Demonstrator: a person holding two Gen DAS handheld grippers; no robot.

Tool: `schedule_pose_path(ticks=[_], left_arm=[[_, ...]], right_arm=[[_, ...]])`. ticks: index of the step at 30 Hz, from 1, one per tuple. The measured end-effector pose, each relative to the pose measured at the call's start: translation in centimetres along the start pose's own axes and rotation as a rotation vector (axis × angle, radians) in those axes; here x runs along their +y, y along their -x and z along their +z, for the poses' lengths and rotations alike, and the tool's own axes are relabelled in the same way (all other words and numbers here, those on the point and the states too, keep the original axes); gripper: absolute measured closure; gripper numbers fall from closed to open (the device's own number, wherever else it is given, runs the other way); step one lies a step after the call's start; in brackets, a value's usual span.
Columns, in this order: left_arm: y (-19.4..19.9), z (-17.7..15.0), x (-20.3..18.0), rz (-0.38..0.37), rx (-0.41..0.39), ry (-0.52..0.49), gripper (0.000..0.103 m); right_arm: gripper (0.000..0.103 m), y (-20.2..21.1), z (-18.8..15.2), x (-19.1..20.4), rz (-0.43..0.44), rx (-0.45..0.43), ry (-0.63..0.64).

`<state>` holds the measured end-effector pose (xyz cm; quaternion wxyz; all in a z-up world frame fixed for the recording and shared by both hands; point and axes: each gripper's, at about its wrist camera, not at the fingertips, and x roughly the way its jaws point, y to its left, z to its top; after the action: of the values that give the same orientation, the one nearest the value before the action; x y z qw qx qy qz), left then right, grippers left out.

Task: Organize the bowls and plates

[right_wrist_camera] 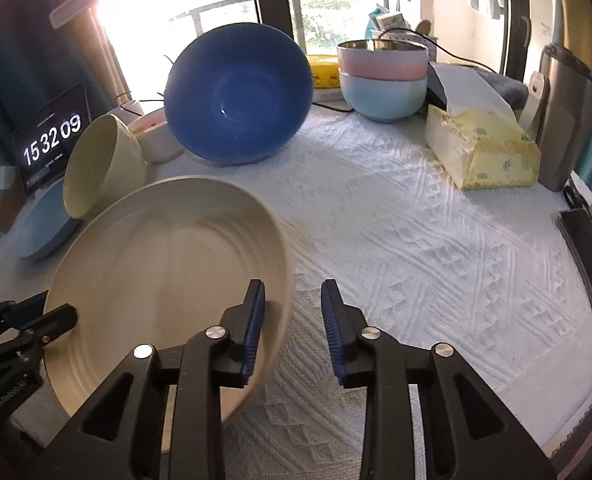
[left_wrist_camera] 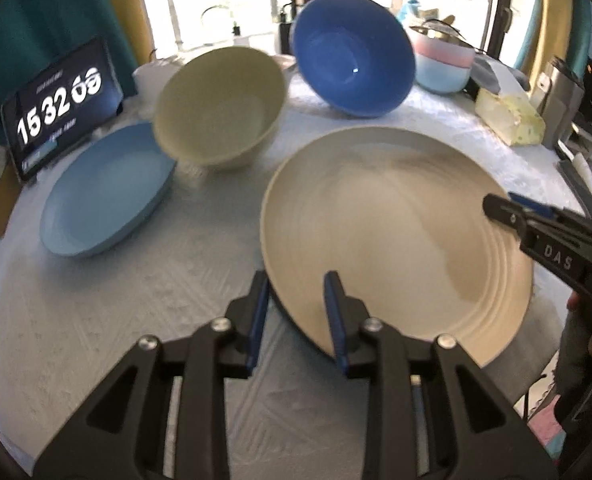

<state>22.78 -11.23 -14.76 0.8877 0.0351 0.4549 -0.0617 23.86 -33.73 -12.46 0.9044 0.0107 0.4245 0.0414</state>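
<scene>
A large beige plate (left_wrist_camera: 391,232) lies on the white tablecloth (right_wrist_camera: 415,240). My left gripper (left_wrist_camera: 296,308) straddles the plate's near-left rim, one pad outside and one over the inside, with a gap showing. My right gripper (right_wrist_camera: 293,312) straddles the plate's (right_wrist_camera: 168,264) right rim, its jaws apart and the outer pad off the rim. Each gripper also shows in the other view: the right gripper (left_wrist_camera: 507,204) and the left gripper (right_wrist_camera: 56,314). Behind, a yellow-green bowl (left_wrist_camera: 220,108) leans on a light blue plate (left_wrist_camera: 104,196). A dark blue bowl (left_wrist_camera: 351,56) stands tilted.
A pink bowl stacked in a light blue bowl (right_wrist_camera: 381,80) stands at the back. A tissue box (right_wrist_camera: 483,152) and a metal flask (right_wrist_camera: 563,120) are at the right. A tablet clock (right_wrist_camera: 52,140) is on the left, with a small white bowl (right_wrist_camera: 160,140) near it.
</scene>
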Motion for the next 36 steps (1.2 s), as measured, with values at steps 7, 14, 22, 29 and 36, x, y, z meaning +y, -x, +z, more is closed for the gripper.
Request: schedule_pose_path(ticks=[7,14,22,29,36], left_arm=[[-1.1,0.0,0.9,0.004,0.020,0.039,0.067],[-1.3,-0.7,0.1,-0.037,0.030,0.021,0.067],[-0.3,-1.8,0.5,-0.064,0.023,0.021,0.067],[1.5,-2.2,2.0,-0.064,-0.028,0.057,0.067],[3.4,-2.5,4.5,-0.059,-0.080,0.099,0.067]], right_arm=[[0.071,-0.6,-0.6,0.3,0.041,0.024,-0.004],[0.074,-0.3,-1.0,1.3,0.059,0.039,0.012],[0.074,0.3,-1.7,1.8,0.040,0.048,0.019],[0.074,1.8,-2.0,2.1,-0.002,0.026,0.003],[0.072,4.1,-1.1,2.9,-0.035,-0.037,-0.001]])
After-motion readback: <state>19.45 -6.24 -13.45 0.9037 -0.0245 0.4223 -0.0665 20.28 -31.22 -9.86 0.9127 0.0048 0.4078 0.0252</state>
